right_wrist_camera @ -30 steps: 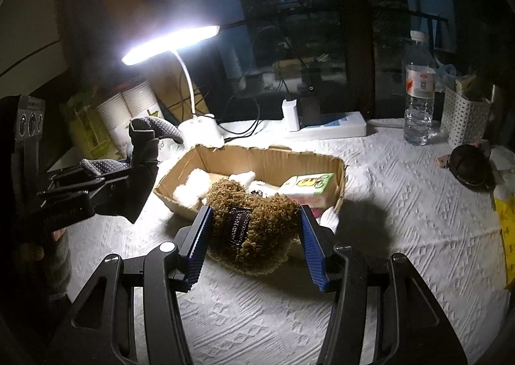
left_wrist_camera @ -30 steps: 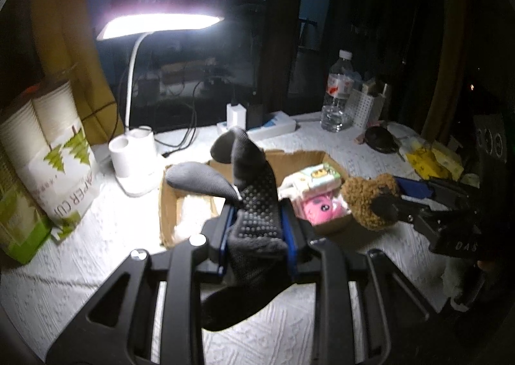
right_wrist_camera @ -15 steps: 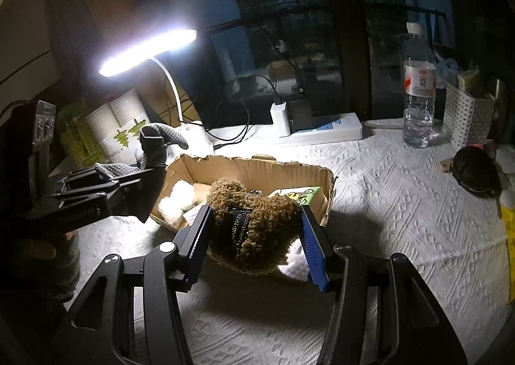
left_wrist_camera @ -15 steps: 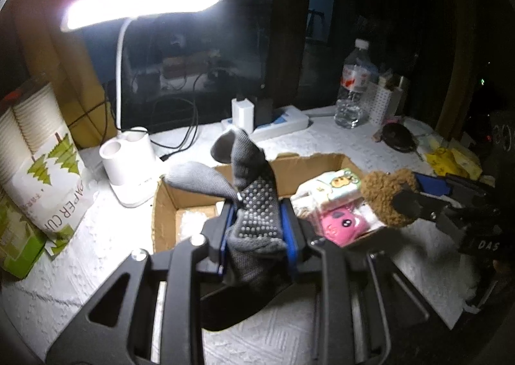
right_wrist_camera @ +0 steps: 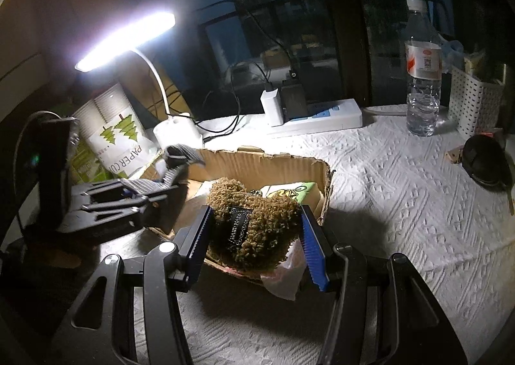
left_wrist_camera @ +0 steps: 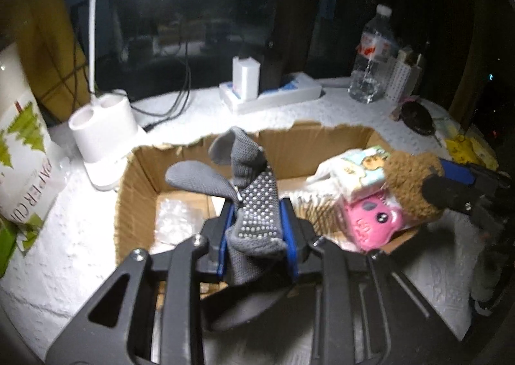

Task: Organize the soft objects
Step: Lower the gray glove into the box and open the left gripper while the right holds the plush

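My left gripper (left_wrist_camera: 257,229) is shut on a grey dotted sock (left_wrist_camera: 254,204) and holds it over the near edge of the open cardboard box (left_wrist_camera: 135,178). My right gripper (right_wrist_camera: 254,233) is shut on a brown fuzzy plush (right_wrist_camera: 254,223) and holds it over the box's near right corner (right_wrist_camera: 325,184). In the left wrist view the plush (left_wrist_camera: 408,181) hangs above a pink plush (left_wrist_camera: 373,220) and a tissue pack (left_wrist_camera: 357,172) inside the box. The sock (right_wrist_camera: 180,155) shows at the box's left in the right wrist view.
A white desk lamp (right_wrist_camera: 128,40) with its base (left_wrist_camera: 103,130) stands left of the box. A paper cup pack (right_wrist_camera: 116,136) is at far left. A power strip (right_wrist_camera: 315,117), water bottle (right_wrist_camera: 421,72), white basket (right_wrist_camera: 473,104) and black pouch (right_wrist_camera: 486,162) sit behind and right.
Both grippers have moved forward and down toward the box. The sock and the brown plush now hang over its inside, still held.
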Demonstrator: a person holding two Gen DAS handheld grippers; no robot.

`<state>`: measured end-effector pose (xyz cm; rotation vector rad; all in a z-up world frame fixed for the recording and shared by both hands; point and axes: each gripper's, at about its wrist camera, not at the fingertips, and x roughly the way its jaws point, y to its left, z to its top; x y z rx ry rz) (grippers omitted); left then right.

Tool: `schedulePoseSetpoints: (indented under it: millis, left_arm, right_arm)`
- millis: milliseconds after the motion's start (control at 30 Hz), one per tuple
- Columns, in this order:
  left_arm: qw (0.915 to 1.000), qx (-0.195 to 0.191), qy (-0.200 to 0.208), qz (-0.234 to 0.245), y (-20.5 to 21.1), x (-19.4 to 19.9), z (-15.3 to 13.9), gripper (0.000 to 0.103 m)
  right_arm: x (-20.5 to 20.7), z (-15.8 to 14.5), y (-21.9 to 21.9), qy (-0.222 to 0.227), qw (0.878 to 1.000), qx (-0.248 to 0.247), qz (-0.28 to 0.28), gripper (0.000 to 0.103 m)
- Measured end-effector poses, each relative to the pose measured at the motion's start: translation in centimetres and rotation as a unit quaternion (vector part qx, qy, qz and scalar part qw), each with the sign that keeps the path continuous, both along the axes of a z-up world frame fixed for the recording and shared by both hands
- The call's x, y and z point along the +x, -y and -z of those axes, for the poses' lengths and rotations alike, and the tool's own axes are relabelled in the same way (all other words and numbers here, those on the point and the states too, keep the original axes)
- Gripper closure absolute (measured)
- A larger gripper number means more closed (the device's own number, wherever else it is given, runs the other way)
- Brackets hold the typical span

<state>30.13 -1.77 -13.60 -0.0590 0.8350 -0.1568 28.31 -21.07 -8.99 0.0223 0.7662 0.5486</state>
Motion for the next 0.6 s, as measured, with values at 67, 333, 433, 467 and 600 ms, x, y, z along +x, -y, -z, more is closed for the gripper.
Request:
schedulePoseSetpoints:
  millis: [67,333,433,467,600]
  left_arm:
    - [0.9999,-0.005,-0.016,0.0,0.1,0.3,0.9,0.073]
    - [0.9996,-0.021,-0.015,0.009,-0.1,0.1,0.7,0.036]
    - [0.9996,-0.025,-0.003,0.01,-0.4,-0.5,-0.2,0.036]
    - [0.9996,-0.026,0.0,0.009,-0.6,-0.8,-0.5,0.036]
    - [0.9994,-0.031,0.016,0.002,-1.7,-2.1,-1.5,0.036]
  right_arm:
    - [0.3,0.2,-0.1,-0.002,1.0,-0.001,0.0,0.047]
    - [0.3,0.0,-0.7,-0.001,1.0,-0.013,0.006,0.047]
    - [0.0,-0.5,-1.1,0.003,1.0,-0.018,0.007,0.047]
    - [-0.1,-0.6,-1.2,0.005,1.0,-0.019,0.007,0.047]
    - [-0.6,-1.3,-2.2,0.014,1.0,-0.028,0.004,0.047]
